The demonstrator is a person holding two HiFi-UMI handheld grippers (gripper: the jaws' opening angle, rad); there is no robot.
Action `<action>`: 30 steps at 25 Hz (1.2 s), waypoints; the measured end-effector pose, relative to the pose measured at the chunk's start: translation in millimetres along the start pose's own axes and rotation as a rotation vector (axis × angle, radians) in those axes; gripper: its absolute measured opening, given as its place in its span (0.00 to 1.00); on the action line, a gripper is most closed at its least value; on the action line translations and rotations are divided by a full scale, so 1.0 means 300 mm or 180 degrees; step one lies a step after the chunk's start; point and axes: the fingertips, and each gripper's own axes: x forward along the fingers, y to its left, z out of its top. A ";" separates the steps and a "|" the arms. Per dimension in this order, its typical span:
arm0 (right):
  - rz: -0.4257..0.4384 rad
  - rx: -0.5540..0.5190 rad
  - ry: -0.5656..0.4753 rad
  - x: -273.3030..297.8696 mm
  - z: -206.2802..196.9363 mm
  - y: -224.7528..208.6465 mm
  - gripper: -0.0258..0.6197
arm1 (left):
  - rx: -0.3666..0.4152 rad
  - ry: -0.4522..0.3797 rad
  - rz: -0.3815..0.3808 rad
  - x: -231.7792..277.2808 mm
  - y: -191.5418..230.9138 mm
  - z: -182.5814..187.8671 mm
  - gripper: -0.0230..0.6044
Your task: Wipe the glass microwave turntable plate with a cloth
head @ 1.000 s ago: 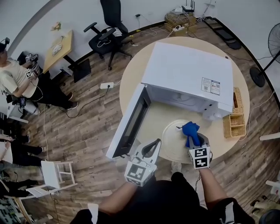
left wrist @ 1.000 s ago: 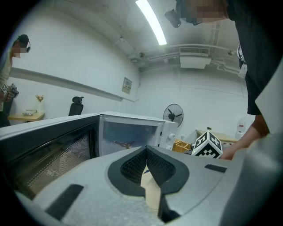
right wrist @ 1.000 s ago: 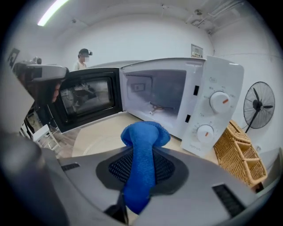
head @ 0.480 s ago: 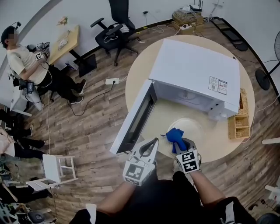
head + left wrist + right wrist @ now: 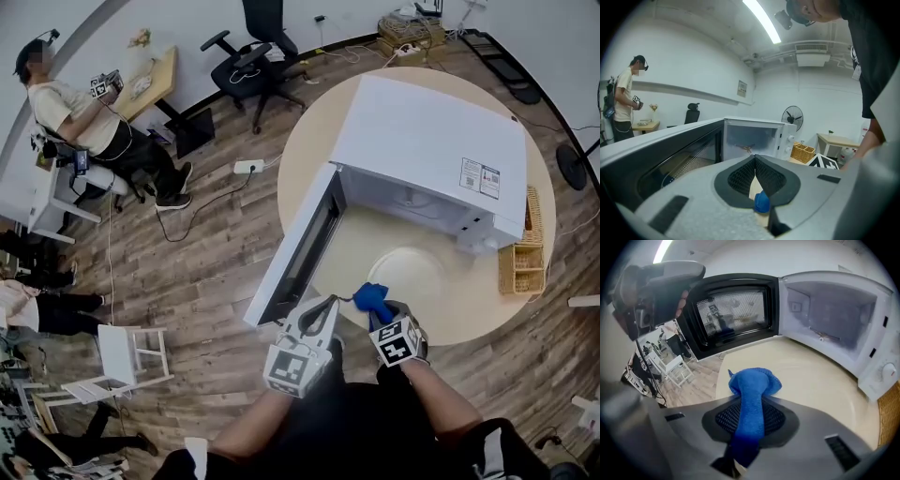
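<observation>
Round table [image 5: 302, 155], microwave [image 5: 431, 150] standing toward its far edge, door [image 5: 300, 248] swung open toward the table's left edge

Glass turntable plate [image 5: 412, 267] lies flat on the table top in front of the open cavity, close to the near edge, outside the oven

Right gripper [image 5: 380, 311]: jaws clamped on a blue cloth [image 5: 373, 296]. In the right gripper view the cloth [image 5: 752, 394] runs up between the two pads and bunches out past the tips. The bunch sits at the plate's near-left rim; cannot tell whether it touches the glass

Left gripper [image 5: 329, 303]: jaw tips pressed together with nothing between them. Held just left of the cloth, over the table's near edge beside the door's free end. In the left gripper view [image 5: 754, 160] a speck of blue shows through the gap lower down between the jaws

Wicker basket [image 5: 521, 267] at the table's right edge, beside the microwave's control side

Off the table: seated person [image 5: 84, 122] at far upper left by a small desk, office chair [image 5: 255, 52] behind the table, white chair [image 5: 131, 361] on the wood floor at lower left
</observation>
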 end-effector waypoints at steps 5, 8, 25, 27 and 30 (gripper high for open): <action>-0.0056 -0.0102 0.0039 0.008 -0.009 0.004 0.17 | 0.0008 -0.0015 -0.0038 0.016 -0.012 0.015 0.05; -0.0011 -0.0047 0.0023 0.008 -0.014 -0.005 0.17 | 0.0011 -0.0018 -0.0068 0.028 -0.031 0.018 0.05; -0.0225 0.0118 0.0125 -0.069 -0.107 -0.136 0.17 | 0.0172 -0.0006 -0.0177 0.048 -0.117 0.015 0.05; -0.0260 0.0134 0.0137 -0.079 -0.118 -0.158 0.17 | 0.0163 -0.0011 -0.0191 0.055 -0.128 0.016 0.05; -0.0299 0.0152 0.0148 -0.092 -0.131 -0.183 0.17 | 0.0130 -0.0023 -0.0194 0.062 -0.140 0.022 0.05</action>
